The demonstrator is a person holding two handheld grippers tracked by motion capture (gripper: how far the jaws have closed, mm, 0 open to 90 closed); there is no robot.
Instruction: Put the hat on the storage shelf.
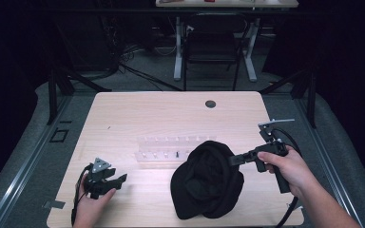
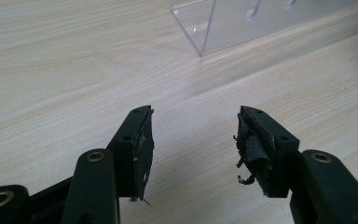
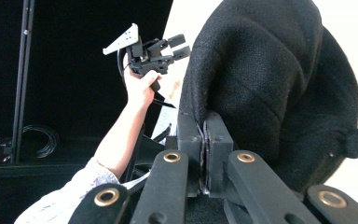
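Wood table [image 1: 123, 114]; clear rack [image 1: 171, 147] behind black hat [image 1: 206, 183].

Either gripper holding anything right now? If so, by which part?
The right gripper is shut on the black cap, pinching a fold of fabric at its edge. The left gripper is open over the table, holding nothing.

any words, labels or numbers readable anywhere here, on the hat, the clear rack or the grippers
None can be read.
Black hat: plain fabric, no label or logo on the sides shown.
Clear rack: bare plastic with slots, no marking.
Left gripper and right gripper: black jaws, no lettering.
Items on the far table: too small to read.
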